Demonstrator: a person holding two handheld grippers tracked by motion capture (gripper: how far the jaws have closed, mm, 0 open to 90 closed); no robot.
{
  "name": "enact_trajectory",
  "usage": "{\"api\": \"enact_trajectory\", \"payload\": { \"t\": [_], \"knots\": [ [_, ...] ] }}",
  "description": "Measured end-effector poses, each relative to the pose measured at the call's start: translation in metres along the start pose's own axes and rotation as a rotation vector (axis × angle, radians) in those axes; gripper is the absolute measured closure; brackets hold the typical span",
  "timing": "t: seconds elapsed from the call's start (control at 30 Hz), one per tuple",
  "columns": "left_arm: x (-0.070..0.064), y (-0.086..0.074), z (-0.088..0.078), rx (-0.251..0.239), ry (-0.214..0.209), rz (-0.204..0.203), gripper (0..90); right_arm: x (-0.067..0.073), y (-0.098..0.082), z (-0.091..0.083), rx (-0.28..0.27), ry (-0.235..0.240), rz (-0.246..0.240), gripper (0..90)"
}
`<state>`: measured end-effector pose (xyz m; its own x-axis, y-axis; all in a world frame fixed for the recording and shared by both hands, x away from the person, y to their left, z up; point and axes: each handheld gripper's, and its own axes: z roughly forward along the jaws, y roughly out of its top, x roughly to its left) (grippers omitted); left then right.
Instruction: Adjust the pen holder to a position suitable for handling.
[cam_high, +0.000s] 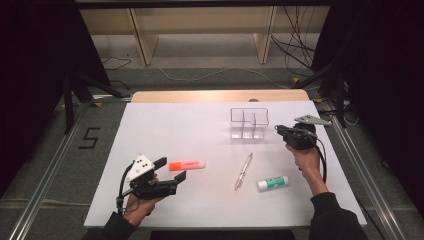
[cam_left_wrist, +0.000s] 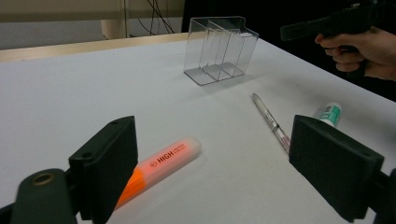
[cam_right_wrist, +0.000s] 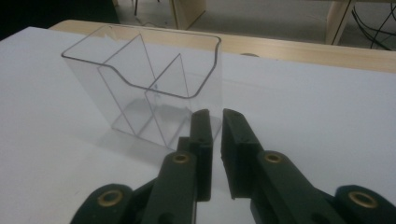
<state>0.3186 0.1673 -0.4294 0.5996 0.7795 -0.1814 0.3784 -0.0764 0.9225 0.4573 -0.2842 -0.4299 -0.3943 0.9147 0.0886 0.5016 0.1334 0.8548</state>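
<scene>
An orange highlighter (cam_high: 187, 165) (cam_left_wrist: 163, 163) lies on the white table top (cam_high: 175, 130), just beyond my left gripper (cam_high: 171, 169) (cam_left_wrist: 212, 135). That gripper is open, and the highlighter's near end sits by its left jaw without touching a pad. A clear three-compartment organizer (cam_high: 248, 123) (cam_left_wrist: 219, 49) (cam_right_wrist: 140, 79) stands upright at the back. My right gripper (cam_high: 278, 129) (cam_right_wrist: 217, 114) hovers beside the organizer's right wall, shut with nothing between the jaws. A pen (cam_high: 243, 171) (cam_left_wrist: 271, 121) and a white glue stick (cam_high: 273, 183) (cam_left_wrist: 328, 113) lie between the two hands.
A wooden table edge (cam_high: 220, 95) runs behind the white top. Shelf legs and cables (cam_high: 295, 45) are on the floor beyond. Metal rails (cam_high: 50, 165) flank the table on both sides.
</scene>
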Motion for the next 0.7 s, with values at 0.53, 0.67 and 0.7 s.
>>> {"api": "enact_trajectory", "payload": {
  "t": [0.53, 0.67, 0.7],
  "knots": [
    [0.001, 0.000, -0.001, 0.000, 0.000, 0.002, 14.9, -0.011, 0.012, 0.043, 0.082, -0.009, 0.004, 90.0],
    [0.001, 0.001, -0.001, 0.001, 0.000, 0.005, 14.9, -0.012, 0.012, 0.052, 0.097, -0.011, 0.000, 90.0],
    [0.001, 0.001, -0.001, 0.001, 0.000, 0.005, 14.9, -0.012, 0.013, 0.054, 0.102, -0.011, 0.003, 90.0]
  ]
}}
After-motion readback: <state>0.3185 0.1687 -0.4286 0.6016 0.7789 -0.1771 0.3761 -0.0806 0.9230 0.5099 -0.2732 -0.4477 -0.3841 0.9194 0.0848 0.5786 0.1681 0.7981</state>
